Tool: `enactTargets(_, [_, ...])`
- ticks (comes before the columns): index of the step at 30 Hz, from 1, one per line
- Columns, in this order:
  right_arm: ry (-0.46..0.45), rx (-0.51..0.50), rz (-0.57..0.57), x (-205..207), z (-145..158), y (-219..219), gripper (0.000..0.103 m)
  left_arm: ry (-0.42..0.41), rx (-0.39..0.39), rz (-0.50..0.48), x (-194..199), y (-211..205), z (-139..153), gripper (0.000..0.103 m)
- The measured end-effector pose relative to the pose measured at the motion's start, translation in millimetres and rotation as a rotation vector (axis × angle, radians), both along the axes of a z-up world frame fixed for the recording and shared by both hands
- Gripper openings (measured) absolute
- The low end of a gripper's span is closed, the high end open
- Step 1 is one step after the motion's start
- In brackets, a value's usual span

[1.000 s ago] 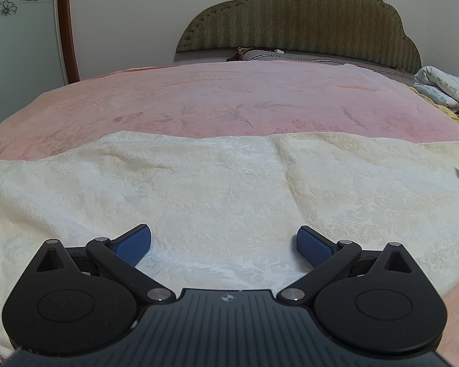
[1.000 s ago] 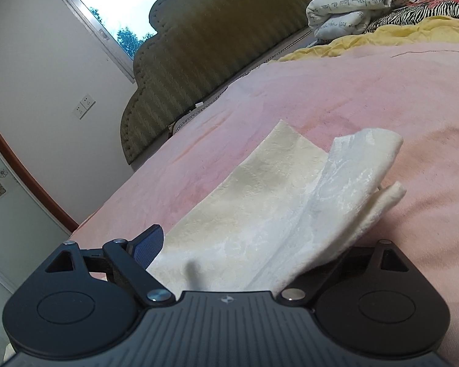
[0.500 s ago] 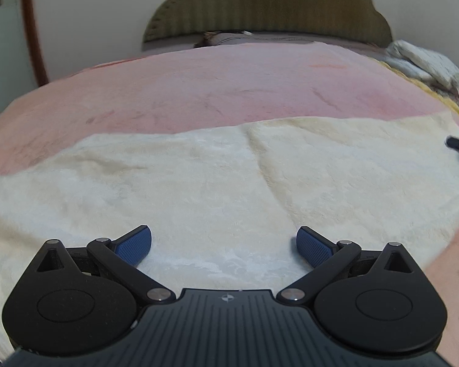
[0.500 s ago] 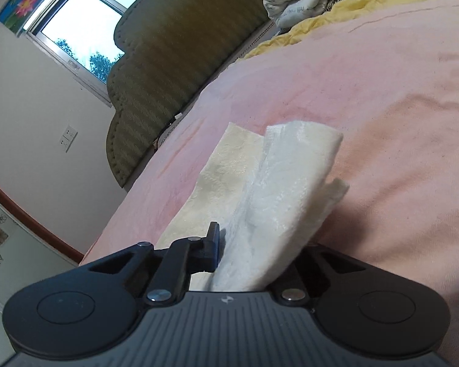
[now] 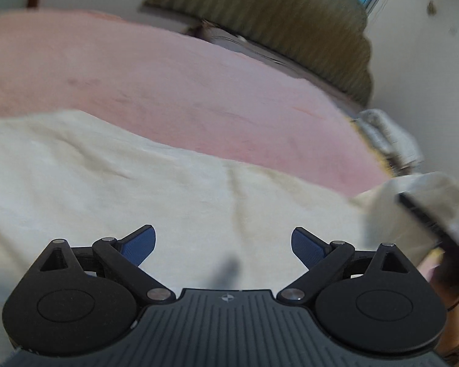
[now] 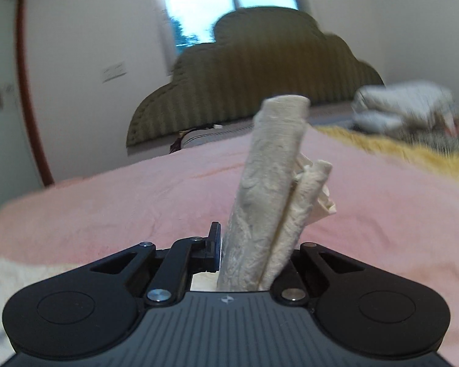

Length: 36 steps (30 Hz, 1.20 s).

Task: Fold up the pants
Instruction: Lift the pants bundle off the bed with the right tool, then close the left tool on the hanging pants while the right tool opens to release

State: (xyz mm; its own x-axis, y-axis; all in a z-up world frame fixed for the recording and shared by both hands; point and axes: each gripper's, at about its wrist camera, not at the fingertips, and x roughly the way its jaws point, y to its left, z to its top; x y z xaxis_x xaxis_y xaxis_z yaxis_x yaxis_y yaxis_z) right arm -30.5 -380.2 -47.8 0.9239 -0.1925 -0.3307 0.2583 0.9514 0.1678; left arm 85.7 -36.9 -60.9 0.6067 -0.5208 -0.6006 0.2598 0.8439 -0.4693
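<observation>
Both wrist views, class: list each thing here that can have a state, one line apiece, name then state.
pants: spread on the bed, one end bunched and lifted.
right gripper: shut on the pants' bunched end.
left gripper: jaws wide and closing, nothing gripped, over the flat cloth.
bed cover: spread flat.
bedding pile: heaped at the far side.

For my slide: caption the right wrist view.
Right hand-held gripper shut on bunched cream pants above pink bedspread.
</observation>
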Motion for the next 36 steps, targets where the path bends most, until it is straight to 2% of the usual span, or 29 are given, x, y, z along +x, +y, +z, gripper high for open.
enactTargets(6, [0.035,-0.360,0.120,9.6,14.8,82.9,0.010,0.127,-0.377,-0.099,23.1,-14.2,-5.3,0.097])
enactTargets(8, [0.043,-0.451,0.178,8.3,12.1,113.0,0.010,0.182,-0.473,-0.117,28.0,-19.8,-13.5,0.099])
enactTargets(10, [0.051,-0.489,0.238,8.7,8.9,135.8,0.010,0.234,-0.523,-0.130,32.1,-26.3,-20.9,0.099])
enactTargets(11, [0.053,-0.500,0.261,8.3,6.4,146.3,0.010,0.253,-0.544,-0.131,33.6,-28.6,-24.4,0.103])
enactTargets(19, [0.058,-0.495,0.344,4.4,-1.2,180.0,0.010,0.346,-0.589,-0.061,55.0,-31.9,-44.0,0.103])
enactTargets(21, [0.046,-0.478,0.346,3.7,2.7,182.5,0.010,0.423,-0.629,-0.092,57.3,-30.3,-51.2,0.103])
enactTargets(23, [0.022,-0.434,0.324,5.6,10.1,180.2,0.010,0.458,-0.669,-0.134,50.4,-30.2,-54.7,0.103])
enactTargets(27, [0.016,-0.311,0.334,13.7,24.7,166.7,0.010,0.429,-0.697,-0.090,46.0,-24.2,-48.4,0.103])
enactTargets(29, [0.023,-0.351,0.354,13.8,26.1,174.3,0.010,0.413,-0.723,-0.056,52.7,-18.8,-46.8,0.103])
enactTargets(31, [0.029,-0.409,0.380,10.6,23.9,185.1,0.010,0.393,-0.723,-0.022,59.1,-13.8,-45.8,0.097])
enactTargets(32, [0.031,-0.434,0.392,8.6,21.9,190.9,0.010,0.384,-0.709,-0.013,61.5,-11.4,-44.7,0.082])
enactTargets(33, [0.036,-0.458,0.400,7.8,20.4,195.4,0.010,0.369,-0.685,-0.014,63.3,-8.5,-43.3,0.059])
enactTargets(34, [0.042,-0.490,0.407,5.8,17.8,202.5,0.010,0.344,-0.649,-0.018,64.9,-6.9,-40.0,0.047])
enactTargets(35, [0.045,-0.517,0.413,11.0,18.4,204.9,0.010,0.321,-0.601,-0.017,65.3,-5.1,-36.1,0.028])
enactTargets(36, [0.048,-0.535,0.417,11.7,17.4,208.5,0.010,0.291,-0.548,-0.011,62.3,-0.1,-29.9,0.024])
